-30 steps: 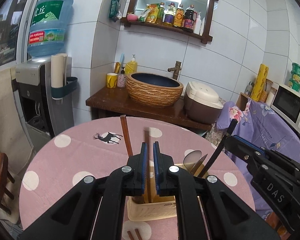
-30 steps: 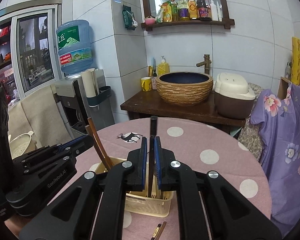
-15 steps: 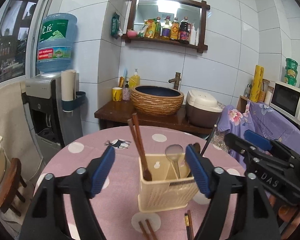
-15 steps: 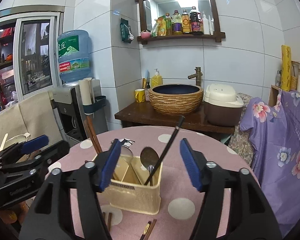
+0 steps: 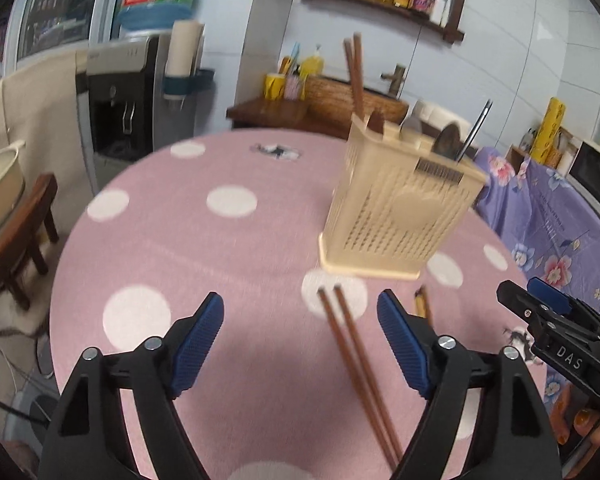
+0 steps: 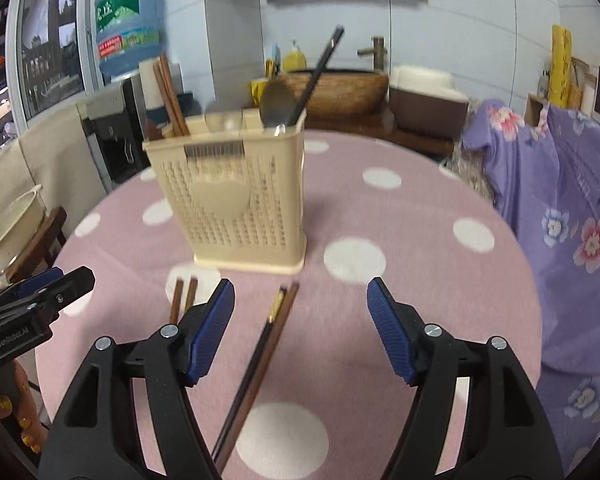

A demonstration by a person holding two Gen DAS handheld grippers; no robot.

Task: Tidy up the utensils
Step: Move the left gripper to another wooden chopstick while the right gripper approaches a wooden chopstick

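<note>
My left gripper (image 5: 300, 336), jaws closing slightly yet spread and empty, hovers over the brown chopstick pair (image 5: 356, 364) lying lengthwise on the desk (image 5: 180, 240); my right gripper (image 6: 300, 328), opening, straddles the dark pair (image 6: 260, 364).

Pink polka-dot table (image 5: 228, 248) – beige utensil caddy (image 6: 236, 204), brown chopsticks (image 5: 356, 356), dark chopsticks (image 6: 260, 364)

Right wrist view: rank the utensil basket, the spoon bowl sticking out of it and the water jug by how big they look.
1. utensil basket
2. water jug, far behind, so nearness skews this
3. spoon bowl
</note>
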